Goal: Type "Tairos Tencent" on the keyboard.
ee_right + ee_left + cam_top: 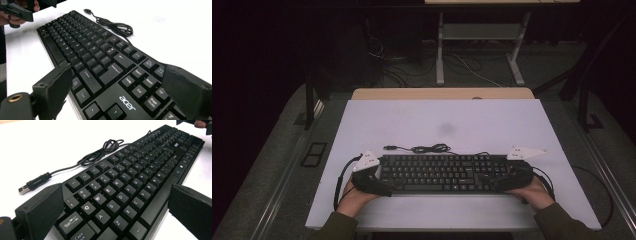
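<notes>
- Both grippers, left (379,186) and right (492,184), straddle the ends of the black plastic wired keyboard (439,172), jaws spread, unclenched.
- Step: grasp pending; next, clench both ends evenly, then lift toward twelve o'clock off the white tabletop (437,120).

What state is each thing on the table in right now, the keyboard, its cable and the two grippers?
Keyboard: flat on the table, keys up, a gripper at each end.
Cable: loosely bundled behind the keyboard, plug lying free, unplugged.
Left gripper: open, jaws straddling the keyboard's left end.
Right gripper: open, jaws straddling the keyboard's right end.
</notes>
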`<state>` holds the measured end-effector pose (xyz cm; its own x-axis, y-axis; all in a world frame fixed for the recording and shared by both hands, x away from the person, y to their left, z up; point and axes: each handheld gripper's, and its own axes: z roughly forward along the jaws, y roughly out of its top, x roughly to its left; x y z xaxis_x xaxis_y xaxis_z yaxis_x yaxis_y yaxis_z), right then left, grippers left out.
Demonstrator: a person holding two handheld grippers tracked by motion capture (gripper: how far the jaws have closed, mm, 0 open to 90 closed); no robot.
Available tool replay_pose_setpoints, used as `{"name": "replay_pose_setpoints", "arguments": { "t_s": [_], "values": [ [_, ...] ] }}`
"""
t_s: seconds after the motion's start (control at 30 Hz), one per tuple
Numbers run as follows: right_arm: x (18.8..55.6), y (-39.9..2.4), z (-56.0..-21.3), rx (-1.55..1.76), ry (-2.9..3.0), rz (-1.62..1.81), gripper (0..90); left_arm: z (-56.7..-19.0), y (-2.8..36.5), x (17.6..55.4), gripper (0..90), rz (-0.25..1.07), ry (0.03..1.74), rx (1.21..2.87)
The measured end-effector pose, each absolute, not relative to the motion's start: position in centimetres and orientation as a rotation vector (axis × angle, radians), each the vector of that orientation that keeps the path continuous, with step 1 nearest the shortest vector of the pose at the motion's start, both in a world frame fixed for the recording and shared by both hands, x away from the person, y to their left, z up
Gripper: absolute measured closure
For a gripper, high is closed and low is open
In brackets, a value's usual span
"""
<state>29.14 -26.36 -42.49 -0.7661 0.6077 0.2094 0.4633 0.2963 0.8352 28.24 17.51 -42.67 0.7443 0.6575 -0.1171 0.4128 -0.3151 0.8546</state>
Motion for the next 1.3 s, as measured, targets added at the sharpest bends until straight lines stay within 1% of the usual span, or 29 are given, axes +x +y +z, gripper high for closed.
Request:
{"name": "replay_pose_setpoints", "arguments": {
  "t_s": [1.3],
  "values": [
    [31.5,-21.4,-42.2,0.919,2.508,1.459,9.6,-42.6,15.4,30.4,0.0,0.296,0.805,1.952]
  ]
}}
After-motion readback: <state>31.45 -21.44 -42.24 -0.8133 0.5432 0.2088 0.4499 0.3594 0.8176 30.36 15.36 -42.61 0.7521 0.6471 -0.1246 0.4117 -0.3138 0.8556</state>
